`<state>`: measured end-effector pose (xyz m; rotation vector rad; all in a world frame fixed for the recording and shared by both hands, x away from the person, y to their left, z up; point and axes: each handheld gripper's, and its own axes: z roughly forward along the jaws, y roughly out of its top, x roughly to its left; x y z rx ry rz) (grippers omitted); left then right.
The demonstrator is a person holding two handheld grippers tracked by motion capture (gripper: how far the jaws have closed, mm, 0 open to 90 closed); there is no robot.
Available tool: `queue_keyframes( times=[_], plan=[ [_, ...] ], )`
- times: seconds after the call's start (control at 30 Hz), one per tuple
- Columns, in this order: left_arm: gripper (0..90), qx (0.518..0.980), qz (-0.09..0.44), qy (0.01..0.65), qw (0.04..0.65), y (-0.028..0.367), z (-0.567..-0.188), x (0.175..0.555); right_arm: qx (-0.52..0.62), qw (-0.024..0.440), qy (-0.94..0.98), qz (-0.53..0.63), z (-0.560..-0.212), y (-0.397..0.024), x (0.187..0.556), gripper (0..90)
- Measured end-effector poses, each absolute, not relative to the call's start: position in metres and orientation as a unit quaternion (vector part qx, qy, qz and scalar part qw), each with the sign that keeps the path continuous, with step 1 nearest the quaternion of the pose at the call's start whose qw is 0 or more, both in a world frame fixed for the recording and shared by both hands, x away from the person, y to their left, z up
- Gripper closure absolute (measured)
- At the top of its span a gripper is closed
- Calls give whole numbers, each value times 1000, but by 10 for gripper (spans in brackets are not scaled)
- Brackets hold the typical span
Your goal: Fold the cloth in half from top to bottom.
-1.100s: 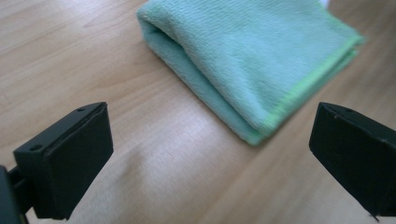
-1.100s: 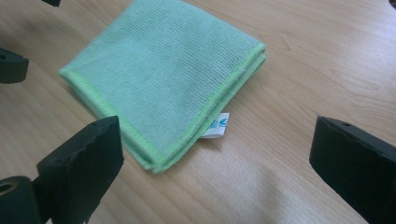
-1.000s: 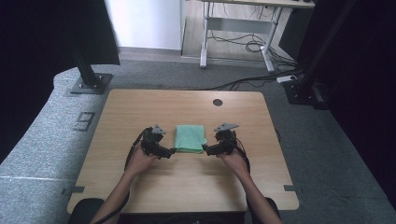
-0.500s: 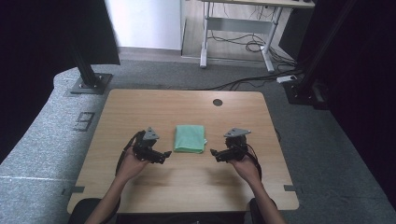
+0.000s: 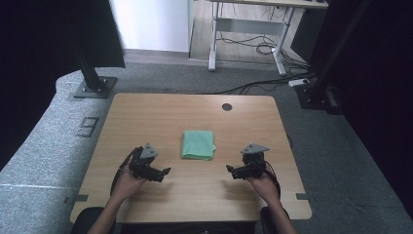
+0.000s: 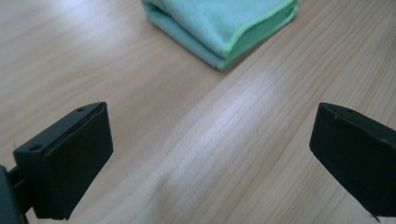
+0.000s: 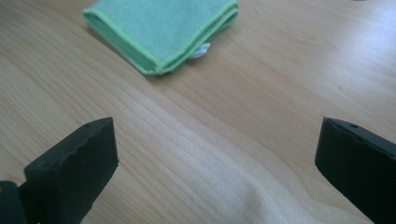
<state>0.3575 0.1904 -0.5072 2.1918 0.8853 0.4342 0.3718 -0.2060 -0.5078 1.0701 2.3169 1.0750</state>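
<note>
High view gives me the widest look: the surface (image 5: 195, 117) is a rectangular slab of pale wood-grain laminate with rounded corners and a small dark round hole (image 5: 226, 107) near its far edge, standing on grey speckled carpet (image 5: 58, 141). Near the middle of it, a little toward my side, lies the green cloth (image 5: 197, 145), folded into a flat, neat rectangle. It sits between my two grippers and touches neither.

From the left gripper view, the cloth (image 6: 224, 23) reads as soft mint-green microfibre with a fine nap, stacked in several layers, its edges bound in a brighter yellow-green stitched hem. In the right gripper view I see the same cloth (image 7: 163, 28) lying flat, one folded corner toward me and a small white tag (image 7: 201, 50) poking out from under the layers.

My left gripper (image 5: 164, 171) hovers low over the surface to the near left of the cloth, its jaws spread wide with bare wood grain between the matte black, blocky pads, holding nothing. My right gripper (image 5: 230, 169) sits to the near right of the cloth, likewise gaping wide and empty, each one topped by a grey three-cornered plate.
</note>
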Motion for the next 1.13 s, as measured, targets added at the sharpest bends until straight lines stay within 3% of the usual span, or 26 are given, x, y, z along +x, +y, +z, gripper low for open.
queue_keyframes(
  times=[0.73,1.13],
  plan=[
    [0,861,142,368,320,199,-548,352,393,157,839,342,-554,-208,367,0],
    [0,858,138,375,324,200,-549,353,387,160,837,353,-557,-208,367,0]
  ],
)
